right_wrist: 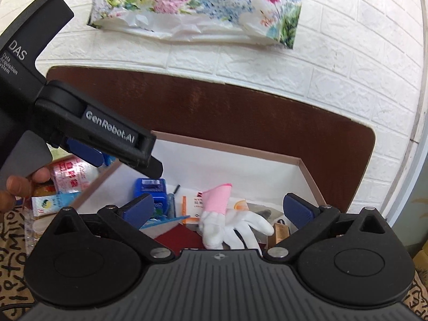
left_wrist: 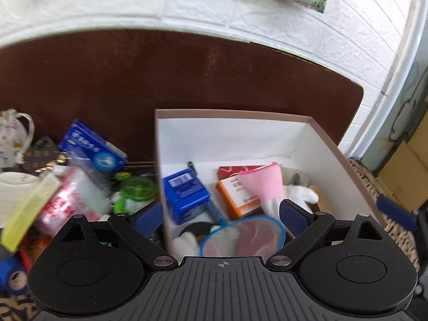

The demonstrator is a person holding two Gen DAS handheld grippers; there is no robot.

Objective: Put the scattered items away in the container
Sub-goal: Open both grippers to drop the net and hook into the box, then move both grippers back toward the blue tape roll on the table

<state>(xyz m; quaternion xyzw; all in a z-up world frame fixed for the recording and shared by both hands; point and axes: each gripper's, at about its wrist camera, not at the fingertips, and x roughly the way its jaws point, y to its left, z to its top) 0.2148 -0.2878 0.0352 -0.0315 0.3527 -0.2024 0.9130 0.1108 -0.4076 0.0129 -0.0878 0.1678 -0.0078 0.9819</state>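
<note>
From the left wrist, the left gripper (left_wrist: 220, 215) is hanging spread and empty over the box's (left_wrist: 329, 144) near edge; a glove (left_wrist: 270, 190) and blue tin (left_wrist: 186, 196) are lying inside, while a blue carton (left_wrist: 93, 145) is waiting outside. From the right wrist, the right gripper (right_wrist: 219, 208) is standing wide, nothing pinched, above the glove (right_wrist: 232, 227) in the box (right_wrist: 307, 171).

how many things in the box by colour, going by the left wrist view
Inside the white cardboard box, as far as shows:
blue: 2, a blue plastic tub and a blue-rimmed round mesh net
red: 1, a red flat packet
orange: 1, an orange and white carton
pink and white: 1, a pink-cuffed white glove
Total: 5; smaller bits are too unclear to count.
</note>
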